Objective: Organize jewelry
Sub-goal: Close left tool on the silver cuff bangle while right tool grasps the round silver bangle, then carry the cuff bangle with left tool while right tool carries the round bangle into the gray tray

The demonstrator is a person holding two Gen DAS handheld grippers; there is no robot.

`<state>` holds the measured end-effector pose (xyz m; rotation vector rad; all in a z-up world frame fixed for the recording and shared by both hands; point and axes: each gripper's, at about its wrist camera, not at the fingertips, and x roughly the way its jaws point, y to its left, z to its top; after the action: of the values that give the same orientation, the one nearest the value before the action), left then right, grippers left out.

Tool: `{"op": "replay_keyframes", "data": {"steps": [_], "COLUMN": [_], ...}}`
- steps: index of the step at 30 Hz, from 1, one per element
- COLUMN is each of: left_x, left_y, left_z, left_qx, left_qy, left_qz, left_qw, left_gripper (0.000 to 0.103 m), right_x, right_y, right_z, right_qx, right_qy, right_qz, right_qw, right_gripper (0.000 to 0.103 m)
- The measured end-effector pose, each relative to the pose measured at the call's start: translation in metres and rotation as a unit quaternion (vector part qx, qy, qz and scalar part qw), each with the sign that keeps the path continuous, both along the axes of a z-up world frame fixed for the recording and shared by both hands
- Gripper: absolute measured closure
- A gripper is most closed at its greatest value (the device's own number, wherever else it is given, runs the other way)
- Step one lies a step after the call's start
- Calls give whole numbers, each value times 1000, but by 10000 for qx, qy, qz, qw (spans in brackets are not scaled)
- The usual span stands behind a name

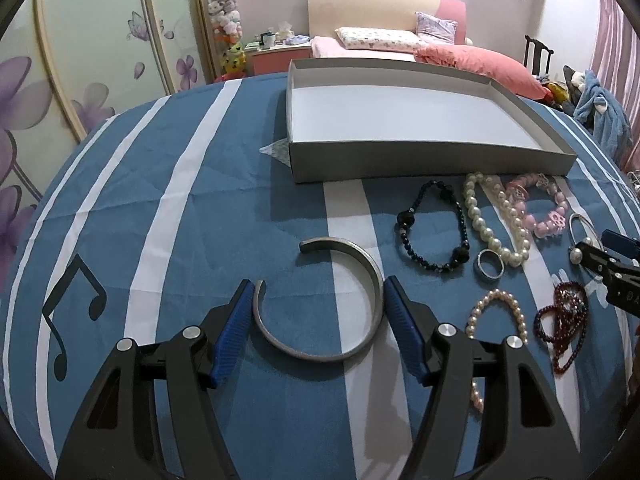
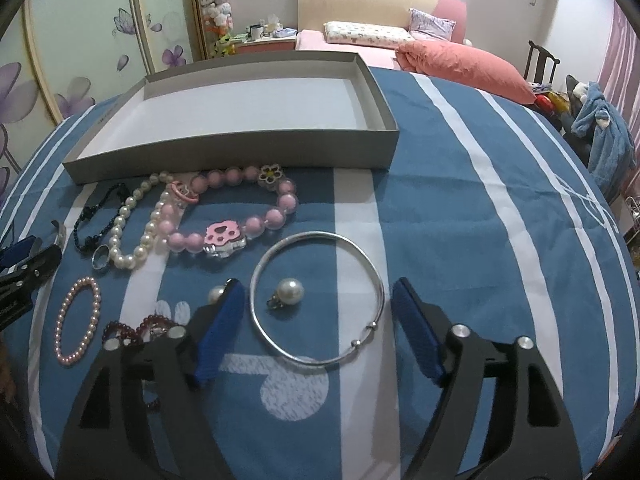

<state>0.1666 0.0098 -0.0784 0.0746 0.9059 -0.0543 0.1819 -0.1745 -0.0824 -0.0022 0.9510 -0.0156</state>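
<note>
The left gripper (image 1: 320,300) is bracketing the grey cuff bangle (image 1: 320,300) lying flat on the blue striped table (image 1: 200,200). Its blue fingers (image 1: 236,332) are sitting against the cuff's outer edge at nine and three o'clock, so it is looking like a pinch across the widest span, though whether the pads are truly pressing is hard to call from here. The right gripper (image 2: 316,312) is hanging released, its fingers spread either side of the thin silver bangle (image 2: 318,300), clear of it at three o'clock. A pearl earring (image 2: 289,292) is resting inside that ring. The grey box (image 2: 240,148) is waiting empty at twelve o'clock, open side up, ready to receive pieces. The pink bead bracelet (image 2: 240,212) and pearl strand (image 2: 136,224) are lying just in front of it.
</note>
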Motion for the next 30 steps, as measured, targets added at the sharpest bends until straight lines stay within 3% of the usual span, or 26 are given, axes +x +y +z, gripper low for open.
{"op": "replay_keyframes", "data": {"steps": [2, 4, 11, 18, 30], "left_x": [1, 1, -1, -9, -28], "left_y": [0, 0, 3, 4, 3], "left_z": [0, 0, 0, 3, 20], "left_qx": [3, -15, -78, -181, -354], "left_qy": [-9, -13, -38, -175, -790], "left_qz": [3, -8, -81, -145, -167], "left_qw": [10000, 10000, 9999, 9996, 9961], "left_gripper": [36, 37, 38, 38, 38], "right_x": [2, 2, 1, -13, -31], "right_y": [-2, -2, -3, -8, -8], "right_z": [-2, -2, 0, 0, 28], "right_qx": [35, 47, 72, 198, 402], "right_qy": [13, 4, 54, -167, -1006], "right_qz": [32, 80, 167, 120, 51], "right_qw": [10000, 10000, 9998, 9996, 9941], "right_gripper": [27, 35, 35, 36, 35]}}
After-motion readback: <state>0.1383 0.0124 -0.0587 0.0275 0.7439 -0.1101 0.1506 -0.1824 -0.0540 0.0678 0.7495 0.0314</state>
